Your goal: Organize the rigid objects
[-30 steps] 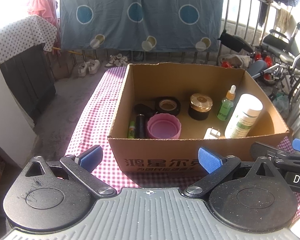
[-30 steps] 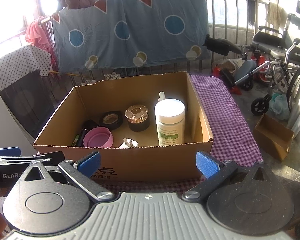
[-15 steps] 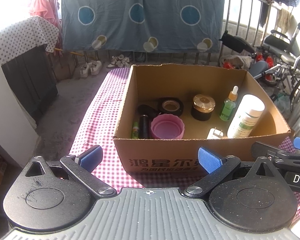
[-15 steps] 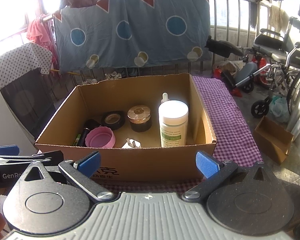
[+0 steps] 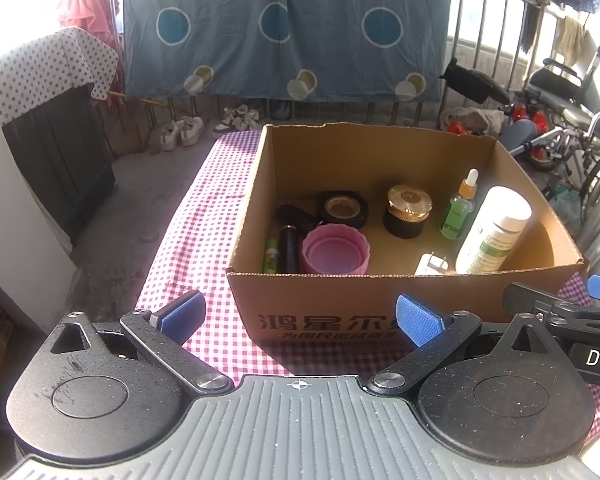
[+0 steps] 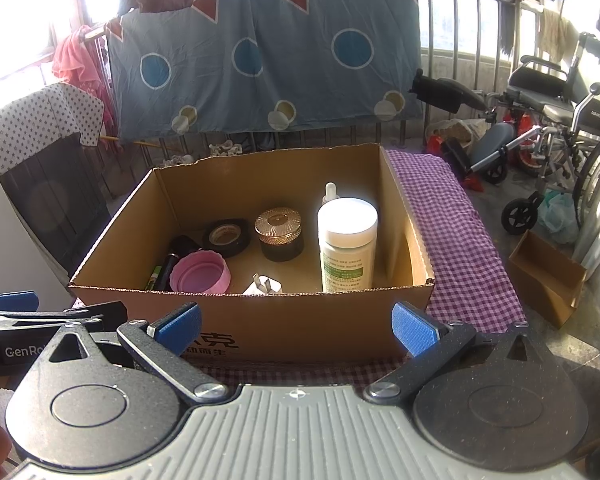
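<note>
- While both tools hang back short of the cardboard box [image 5: 340,300], everything to sort lies ahead of and below the tips, inside the box on the checked cloth [image 5: 188,216].
- Left gripper [image 5: 298,314]: jaws spread wide, nothing btwn them. Right gripper [image 6: 296,322]: same, wide and empty.
- Key relation: the white bottle [image 6: 347,244] stands upright near the box's right wall, w/ its long axis vertical. It sits roughly ahead of the right gripper and off to the right of the left one, so the right looks the nearer arm; a reach would likely need to go over the near wall and come down.
- Pink lid [image 5: 336,250], black tube [image 5: 289,249] and green stick [image 5: 271,255] sit at the box's left near side, closer to the left gripper. Tube and stick lie flat, long axes running front-to-back.
- Tape roll [image 6: 226,237] and gold-lidded jar [image 6: 279,234] sit mid-box; white plug [image 5: 431,265] is against the near wall.
- View diff: left wrist view shows the green dropper bottle [image 5: 460,210] in full beside the white bottle; in the right wrist view only its tip peeks over the white bottle's cap.
- Each view also catches the other gripper at its edge.
</note>
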Demonstrator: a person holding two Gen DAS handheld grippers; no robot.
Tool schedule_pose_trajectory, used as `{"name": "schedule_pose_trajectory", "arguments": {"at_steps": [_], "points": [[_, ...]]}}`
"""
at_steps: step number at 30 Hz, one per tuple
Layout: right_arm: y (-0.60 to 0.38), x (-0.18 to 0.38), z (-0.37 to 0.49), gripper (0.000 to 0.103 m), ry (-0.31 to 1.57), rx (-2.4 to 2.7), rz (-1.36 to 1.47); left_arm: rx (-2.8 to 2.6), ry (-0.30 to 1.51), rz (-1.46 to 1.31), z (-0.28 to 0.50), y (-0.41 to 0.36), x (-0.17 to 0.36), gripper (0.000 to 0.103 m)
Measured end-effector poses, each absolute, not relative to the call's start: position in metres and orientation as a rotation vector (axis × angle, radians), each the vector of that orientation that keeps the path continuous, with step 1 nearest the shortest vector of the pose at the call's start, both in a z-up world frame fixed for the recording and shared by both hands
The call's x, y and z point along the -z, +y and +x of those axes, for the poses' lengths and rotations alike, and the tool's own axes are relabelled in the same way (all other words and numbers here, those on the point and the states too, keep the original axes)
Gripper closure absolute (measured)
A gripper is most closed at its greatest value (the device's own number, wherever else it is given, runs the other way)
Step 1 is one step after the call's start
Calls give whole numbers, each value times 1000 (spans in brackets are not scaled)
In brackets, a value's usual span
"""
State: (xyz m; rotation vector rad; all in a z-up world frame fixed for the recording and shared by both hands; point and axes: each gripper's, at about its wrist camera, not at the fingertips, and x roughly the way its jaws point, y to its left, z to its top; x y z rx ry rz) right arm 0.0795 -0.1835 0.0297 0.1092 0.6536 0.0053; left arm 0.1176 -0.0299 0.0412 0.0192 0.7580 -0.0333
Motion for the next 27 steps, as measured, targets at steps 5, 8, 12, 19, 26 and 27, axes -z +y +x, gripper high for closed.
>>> {"name": "schedule_pose_trajectory", "arguments": {"at_steps": [5,8,12,19,26,27], "points": [[-184,-29,81,0,657,-6,109,32,762,18,118,-31,-41,1],[-184,-29,82,0,661,-6,111,30,764,18,118,-31,-40,1],[-185,-28,83,0,665,-8,113,28,768,16,117,-32,-39,1],[-185,-27,83,0,667,-7,114,26,772,15,117,-32,-38,1],[-185,-26,83,0,668,-6,113,27,771,15,117,-32,-38,1],[-185,-26,83,0,668,-6,113,27,772,15,117,-32,-38,1]]}}
